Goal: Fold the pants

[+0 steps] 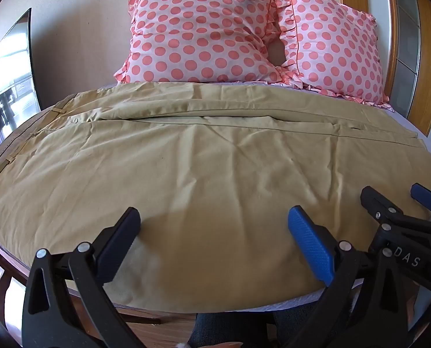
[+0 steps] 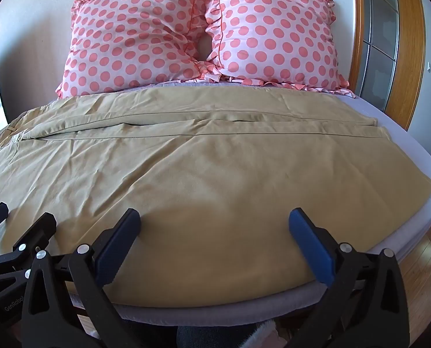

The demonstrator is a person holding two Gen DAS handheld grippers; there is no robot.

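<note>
Left wrist view shows the left gripper (image 1: 214, 226) with its jaws spread wide, nothing between them, poised over the near edge of the pants (image 1: 204, 168); whether the fingertips touch the cloth cannot be told. Just to its right in the same view the right gripper (image 1: 395, 200) hangs beside it, and the right wrist view shows that gripper (image 2: 214, 226) with its jaws equally wide and empty above the same near edge. The tan pants lie flat across the bed (image 2: 401, 133), waistband (image 1: 15, 148) to the left of the pillows' line and leg hems (image 2: 375, 127) to the right, one leg nearer the grippers and the other nearer the pillows (image 2: 198, 37), the seam between the legs running crosswise. Judging from this, no fold is yet made and the next move is likely a pinch of the near edge to carry it toward the pillows. The risk is that each wide pair of jaws closes on the top layer only, or catches the lilac sheet beneath at the bed's edge, so the leg would lift unevenly. The two grippers also sit close together near the middle, so the ends of the leg could sag and drag wrinkles into the fold.
</note>
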